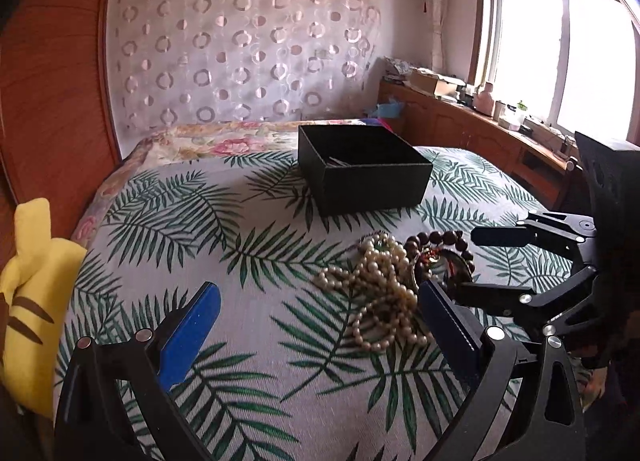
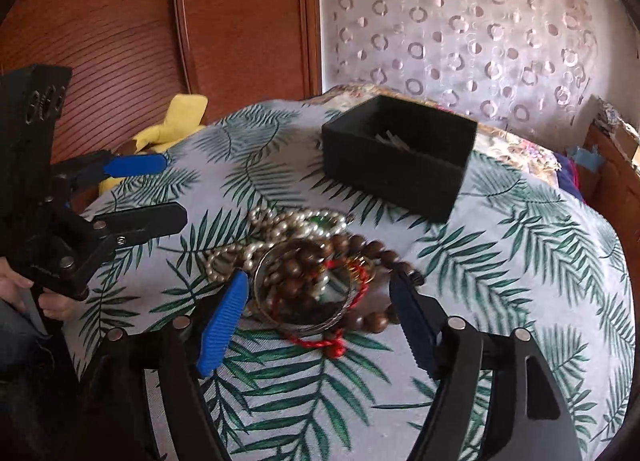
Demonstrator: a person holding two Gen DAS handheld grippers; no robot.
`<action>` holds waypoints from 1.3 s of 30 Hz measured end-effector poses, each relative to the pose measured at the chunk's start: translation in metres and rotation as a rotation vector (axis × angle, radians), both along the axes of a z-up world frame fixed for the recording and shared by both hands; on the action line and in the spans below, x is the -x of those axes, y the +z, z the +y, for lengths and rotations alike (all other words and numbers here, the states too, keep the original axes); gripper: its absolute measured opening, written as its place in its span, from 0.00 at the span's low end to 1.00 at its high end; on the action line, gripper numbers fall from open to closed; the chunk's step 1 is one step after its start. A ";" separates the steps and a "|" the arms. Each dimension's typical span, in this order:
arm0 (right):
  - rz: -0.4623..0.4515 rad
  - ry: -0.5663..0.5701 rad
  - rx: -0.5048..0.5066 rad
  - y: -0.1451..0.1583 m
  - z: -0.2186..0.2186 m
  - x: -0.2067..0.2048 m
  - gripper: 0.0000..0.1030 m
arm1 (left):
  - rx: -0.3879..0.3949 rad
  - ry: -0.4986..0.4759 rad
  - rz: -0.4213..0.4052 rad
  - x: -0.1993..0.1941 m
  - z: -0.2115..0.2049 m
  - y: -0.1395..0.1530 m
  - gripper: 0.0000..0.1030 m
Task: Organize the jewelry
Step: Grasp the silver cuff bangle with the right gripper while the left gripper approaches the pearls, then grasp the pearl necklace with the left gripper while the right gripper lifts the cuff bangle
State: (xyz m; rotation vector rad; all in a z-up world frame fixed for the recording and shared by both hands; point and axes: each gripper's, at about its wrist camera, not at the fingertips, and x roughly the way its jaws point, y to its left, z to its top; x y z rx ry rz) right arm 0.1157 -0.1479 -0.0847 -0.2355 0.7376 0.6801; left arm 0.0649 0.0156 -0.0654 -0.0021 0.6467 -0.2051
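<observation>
Jewelry pile (image 2: 304,273) sits center of the right wrist frame on the leaf-print bedspread (image 2: 520,261): brown wooden bead strand (image 2: 320,261) tangled with a red cord (image 2: 324,343), a silvery bangle (image 2: 304,323) ringed round part of the beads, pearl strand (image 2: 276,229) just behind toward upper left, something green in it (too blurred to name). In the left wrist frame the pearls (image 1: 380,281) lie center-right, the dark beads just right of them. Black open box (image 2: 400,153) is upper center-right, well apart from the pile, something pale inside, can't tell what. My right gripper (image 2: 324,301) has jaws apart, straddling the bangle-and-bead clump, nothing pressed yet. My left gripper (image 1: 320,309) is also wide apart, empty, pearls near its right finger (image 1: 448,325). Step in hand, I judge: grab one piece with the right. To do it well I'd drop lower so the pads (image 2: 226,313) meet the bangle rim or a thick run of beads, not the cord alone, close firmly, lift slowly so tangled pearls fall away (left could pin the pearls down). Risk: dragging the whole clump. Yellow plush (image 2: 172,129) at upper left isn't involved.
</observation>
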 end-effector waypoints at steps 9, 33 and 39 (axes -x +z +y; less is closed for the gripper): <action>0.036 0.018 0.087 -0.012 0.021 -0.006 0.73 | -0.008 -0.003 0.012 0.010 -0.001 -0.002 0.92; -0.035 -0.112 0.045 -0.005 -0.045 0.036 0.61 | 0.007 -0.058 0.050 0.010 -0.015 -0.005 0.78; -0.030 -0.142 0.001 -0.007 -0.060 0.039 0.61 | 0.021 -0.117 0.086 0.000 -0.033 -0.007 0.52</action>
